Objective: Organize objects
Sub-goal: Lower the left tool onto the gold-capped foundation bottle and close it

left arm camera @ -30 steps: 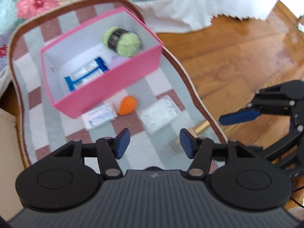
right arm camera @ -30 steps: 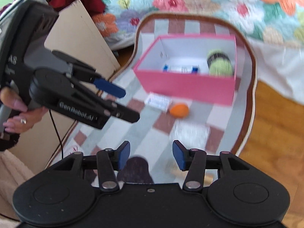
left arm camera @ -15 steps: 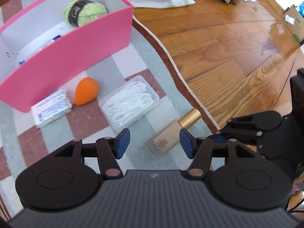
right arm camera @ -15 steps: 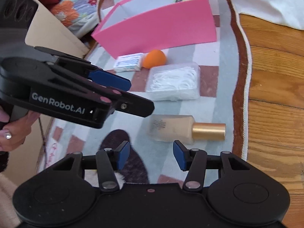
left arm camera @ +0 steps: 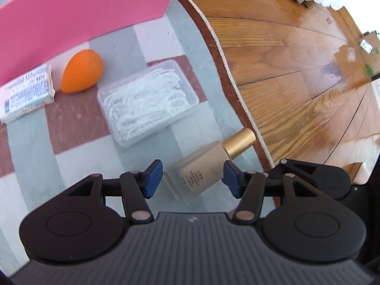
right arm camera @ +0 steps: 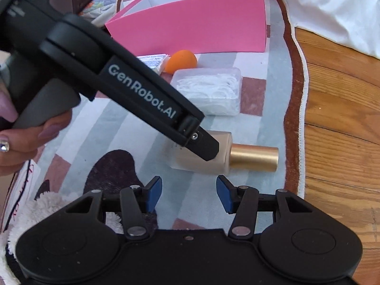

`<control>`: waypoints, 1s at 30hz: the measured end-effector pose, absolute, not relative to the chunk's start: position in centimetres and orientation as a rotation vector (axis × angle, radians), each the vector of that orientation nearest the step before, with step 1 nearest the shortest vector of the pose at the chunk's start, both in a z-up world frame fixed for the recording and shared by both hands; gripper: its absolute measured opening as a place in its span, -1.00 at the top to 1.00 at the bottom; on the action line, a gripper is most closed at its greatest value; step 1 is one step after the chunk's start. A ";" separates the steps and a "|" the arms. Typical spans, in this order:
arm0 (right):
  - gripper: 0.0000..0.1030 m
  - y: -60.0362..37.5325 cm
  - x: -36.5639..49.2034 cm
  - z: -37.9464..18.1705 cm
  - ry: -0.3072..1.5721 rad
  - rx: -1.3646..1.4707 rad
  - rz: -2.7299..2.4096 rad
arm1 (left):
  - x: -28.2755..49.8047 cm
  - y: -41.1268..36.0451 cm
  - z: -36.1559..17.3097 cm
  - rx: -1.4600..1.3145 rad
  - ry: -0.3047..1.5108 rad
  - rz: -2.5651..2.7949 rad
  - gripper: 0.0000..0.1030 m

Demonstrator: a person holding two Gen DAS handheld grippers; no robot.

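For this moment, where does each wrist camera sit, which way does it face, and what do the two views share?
Left wrist: sits on the left gripper, looking steeply down at the foundation bottle lying between its open fingers; no hand or sleeve shows.
Right wrist: sits on the right gripper, angled down over the rug; the left gripper crosses the view, with the person's fingers on its handle.
Shared: bottle, floss-pick box, orange sponge, small packet, pink box.
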State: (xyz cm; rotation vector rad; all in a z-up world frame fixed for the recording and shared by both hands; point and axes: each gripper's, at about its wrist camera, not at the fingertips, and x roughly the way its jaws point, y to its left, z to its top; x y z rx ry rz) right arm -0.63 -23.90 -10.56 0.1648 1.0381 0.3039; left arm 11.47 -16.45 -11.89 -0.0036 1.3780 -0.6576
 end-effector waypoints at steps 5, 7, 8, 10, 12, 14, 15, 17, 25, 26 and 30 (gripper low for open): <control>-0.13 -24.6 -0.6 -10.3 1.033 0.194 0.300 | 11.6 -15.8 -12.8 -0.157 1.504 -0.689 -0.05; -0.17 -24.6 -0.6 -10.3 1.031 0.180 0.288 | 11.2 -16.0 -13.6 -0.218 1.568 -0.719 -0.01; -0.17 -24.7 -0.7 -10.1 1.028 0.170 0.284 | 11.0 -16.3 -13.8 -0.234 1.579 -0.728 0.03; -0.18 -24.8 -0.9 -10.1 1.024 0.169 0.282 | 10.5 -17.1 -13.4 -0.180 1.523 -0.697 0.15; -0.23 -25.1 -0.9 -10.0 1.029 0.185 0.276 | 10.0 -17.8 -12.6 -0.096 1.419 -0.676 0.17; -0.24 -25.2 -0.9 -10.3 1.040 0.198 0.264 | 10.0 -17.6 -12.3 -0.139 1.410 -0.693 0.18; -0.24 -25.1 -0.8 -10.5 1.042 0.204 0.260 | 10.1 -17.5 -12.3 -0.174 1.422 -0.702 0.21; -0.24 -25.0 -0.8 -10.7 1.044 0.216 0.256 | 10.2 -17.0 -12.4 -0.230 1.433 -0.688 0.22; 0.03 -24.0 -1.0 -10.7 1.036 0.135 0.201 | 9.9 -16.4 -13.2 -0.271 1.420 -0.631 0.22; 0.06 -24.0 -1.2 -10.5 1.036 0.144 0.193 | 9.8 -16.6 -13.3 -0.238 1.415 -0.614 0.22; 0.11 -24.4 -1.5 -10.4 1.048 0.200 0.154 | 9.2 -16.9 -13.9 -0.224 1.410 -0.606 0.15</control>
